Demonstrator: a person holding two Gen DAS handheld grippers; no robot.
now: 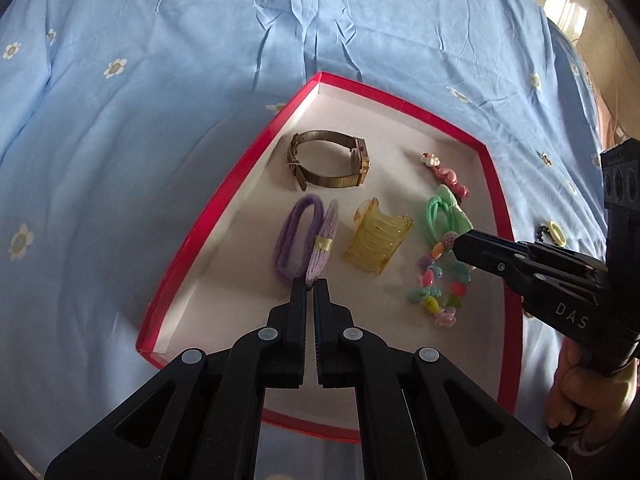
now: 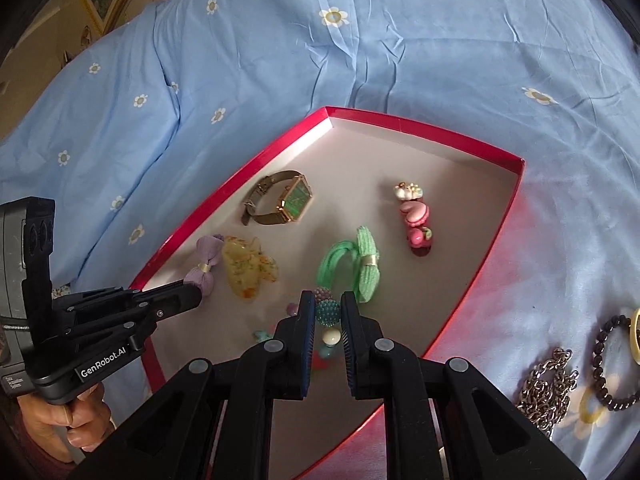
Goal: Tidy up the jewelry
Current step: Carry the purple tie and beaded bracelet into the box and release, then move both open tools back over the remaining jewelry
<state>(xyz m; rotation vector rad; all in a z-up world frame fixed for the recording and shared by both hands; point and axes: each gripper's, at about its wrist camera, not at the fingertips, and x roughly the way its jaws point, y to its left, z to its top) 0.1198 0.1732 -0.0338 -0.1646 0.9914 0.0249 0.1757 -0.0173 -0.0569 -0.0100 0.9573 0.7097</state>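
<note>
L gripper (image 1: pixel 311 285): tips pinched tight, tilted down.
R gripper (image 2: pixel 326 312): small gap betw fingers, tilted down.
Hands: grip both handles.

My left claw (image 1: pixel 311 286) is pinched on the purple hair tie (image 1: pixel 306 238) inside the red tray (image 1: pixel 192 236) on the bed (image 1: pixel 160 80). Right claw (image 1: pixel 460 242) grips the bead bracelet (image 1: pixel 438 280). Watch (image 1: pixel 330 160) and yellow clip (image 1: pixel 378 242) lie alongside.
</note>
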